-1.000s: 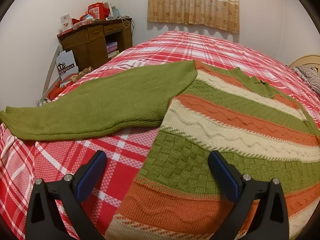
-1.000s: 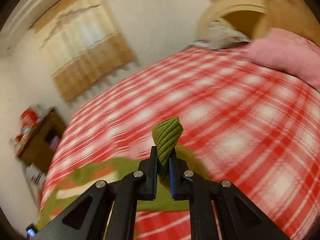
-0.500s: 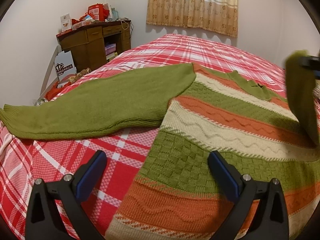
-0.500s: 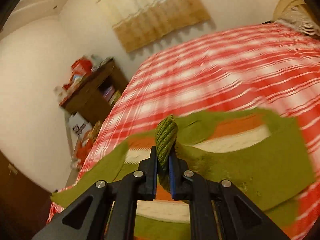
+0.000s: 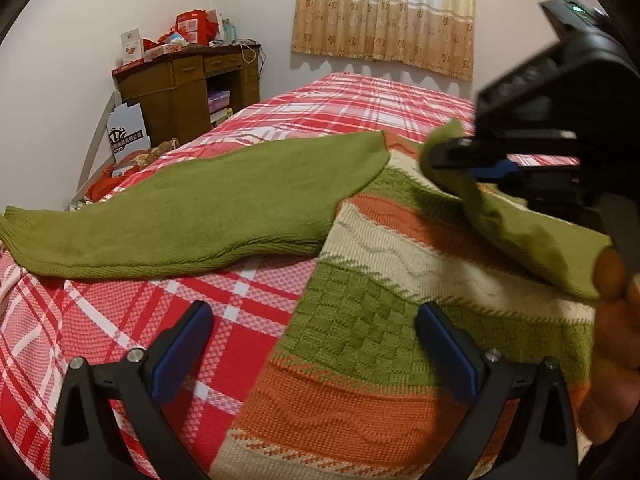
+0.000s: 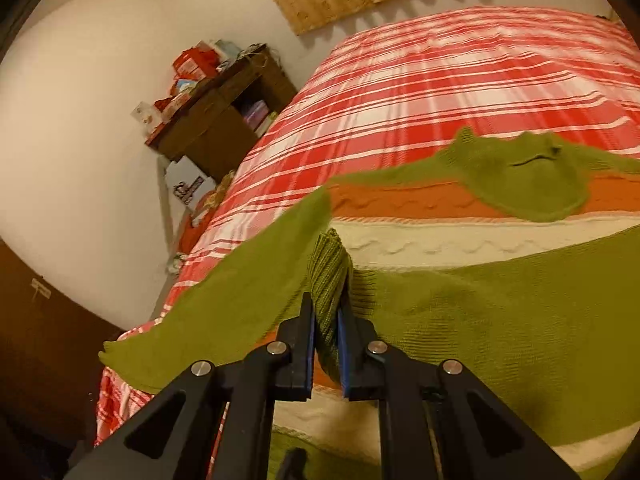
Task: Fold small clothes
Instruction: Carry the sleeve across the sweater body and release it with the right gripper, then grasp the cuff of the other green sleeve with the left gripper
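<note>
A knitted sweater with green, orange and cream bands lies flat on the red plaid bed. Its left green sleeve stretches out to the left. My right gripper is shut on the ribbed cuff of the other green sleeve, which it has carried across the sweater's body. In the left wrist view that right gripper hangs over the chest with the sleeve draped below it. My left gripper stands open just above the sweater's lower left part, holding nothing.
A brown wooden desk piled with red boxes stands at the far left corner, with a white board leaning by it. Curtains hang on the far wall. A hand shows at the right edge.
The right gripper has swung leftward and down with the sleeve cuff, drawing the sleeve over the sweater's body. It has come into the left wrist view. The left gripper has stayed put.
</note>
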`<state>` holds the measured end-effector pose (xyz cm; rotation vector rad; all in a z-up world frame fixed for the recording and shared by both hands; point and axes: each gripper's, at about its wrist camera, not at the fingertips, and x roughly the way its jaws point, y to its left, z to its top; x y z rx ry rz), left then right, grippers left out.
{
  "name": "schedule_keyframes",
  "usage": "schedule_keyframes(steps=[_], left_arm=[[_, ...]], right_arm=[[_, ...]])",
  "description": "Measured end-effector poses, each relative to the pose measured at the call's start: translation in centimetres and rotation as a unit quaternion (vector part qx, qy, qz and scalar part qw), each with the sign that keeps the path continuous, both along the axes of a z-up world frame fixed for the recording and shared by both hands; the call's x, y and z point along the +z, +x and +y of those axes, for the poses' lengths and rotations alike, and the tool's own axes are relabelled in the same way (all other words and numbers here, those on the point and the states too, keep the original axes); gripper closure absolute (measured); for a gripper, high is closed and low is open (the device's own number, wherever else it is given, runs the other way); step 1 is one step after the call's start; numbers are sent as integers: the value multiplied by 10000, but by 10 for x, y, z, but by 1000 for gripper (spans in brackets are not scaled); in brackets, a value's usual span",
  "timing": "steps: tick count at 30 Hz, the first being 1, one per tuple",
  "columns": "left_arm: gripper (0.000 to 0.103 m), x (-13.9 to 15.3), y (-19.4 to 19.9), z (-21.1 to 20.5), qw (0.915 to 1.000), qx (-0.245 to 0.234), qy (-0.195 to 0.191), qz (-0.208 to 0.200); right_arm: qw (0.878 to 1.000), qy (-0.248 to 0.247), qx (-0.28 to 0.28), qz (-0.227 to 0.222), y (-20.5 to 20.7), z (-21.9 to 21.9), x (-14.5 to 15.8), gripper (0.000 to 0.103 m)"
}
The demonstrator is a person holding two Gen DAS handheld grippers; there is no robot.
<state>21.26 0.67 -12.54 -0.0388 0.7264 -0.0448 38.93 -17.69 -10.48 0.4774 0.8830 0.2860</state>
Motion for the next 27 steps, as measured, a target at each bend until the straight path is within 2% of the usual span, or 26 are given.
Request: schedule_keyframes(steps=[3, 5, 9, 12, 14, 17, 20, 24, 27], left_arm=[[0, 0, 0, 0, 10000, -1, -4, -2], [0, 0, 0, 0, 10000, 1, 17, -3], [0, 1, -1, -1, 10000, 0, 18, -16], [0, 1, -1, -1, 10000, 1, 18, -15], [0, 1, -1, -1, 10000, 1, 21, -14], [0, 1, -1, -1, 10000, 2, 23, -15], [0, 1, -1, -2, 10000, 4, 30, -14], [0, 1, -1, -2, 10000, 6, 40, -9], [0, 2, -1, -2, 10000, 15, 64, 1]], right_arm=[[9995, 77, 185, 252, 10, 10, -11, 89], [9980, 29, 434, 467, 16, 18, -16, 73], [9964, 411, 746, -19, 0, 16, 4, 63], [9961, 558, 599, -335, -14, 0, 18, 61], [9981, 206, 364, -452, -25, -13, 24, 61], [9969, -591, -9, -510, -45, -35, 24, 61], [9937, -973, -458, -307, -66, -70, 16, 61], [9755, -1933, -1032, -203, -92, -112, 12, 61], [9681, -2105, -1352, -107, -106, -151, 5, 61]])
